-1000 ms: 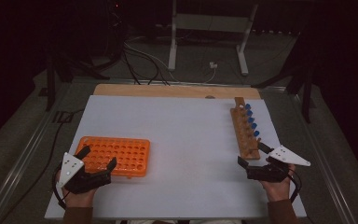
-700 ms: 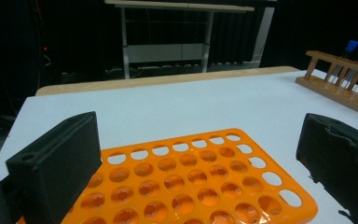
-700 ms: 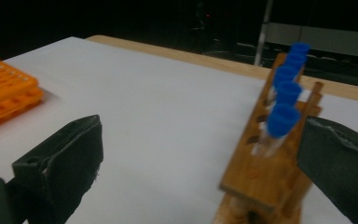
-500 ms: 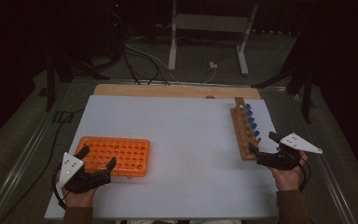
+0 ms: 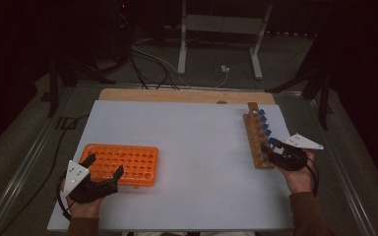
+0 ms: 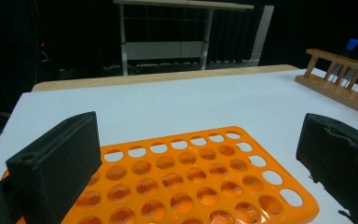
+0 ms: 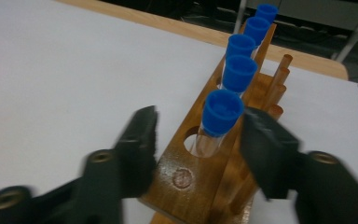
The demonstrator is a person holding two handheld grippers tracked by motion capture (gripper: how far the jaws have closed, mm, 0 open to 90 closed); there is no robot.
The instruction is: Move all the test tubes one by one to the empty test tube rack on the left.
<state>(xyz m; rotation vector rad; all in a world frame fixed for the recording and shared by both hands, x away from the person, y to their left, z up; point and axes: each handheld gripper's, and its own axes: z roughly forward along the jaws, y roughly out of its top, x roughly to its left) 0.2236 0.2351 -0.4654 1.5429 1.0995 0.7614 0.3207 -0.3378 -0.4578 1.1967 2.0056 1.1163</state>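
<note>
Matte white table [image 5: 197, 147], slotted wooden rack [image 7: 200, 182], round blue-capped tubes [image 7: 221, 112]

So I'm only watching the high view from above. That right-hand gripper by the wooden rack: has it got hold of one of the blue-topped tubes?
Observer: Not yet. In the right gripper view, the right gripper has its jaws on either side of the nearest blue-capped tube. They have just been closing, but one jaw is clearly apart from it.
Operator: Is anything inside that tube?
Observer: Its glass looks clear where it enters the wooden rack, and nothing shows in it.
Operator: And the orange tray's holes?
Observer: In the left gripper view, every visible hole of the orange rack is empty.
</note>
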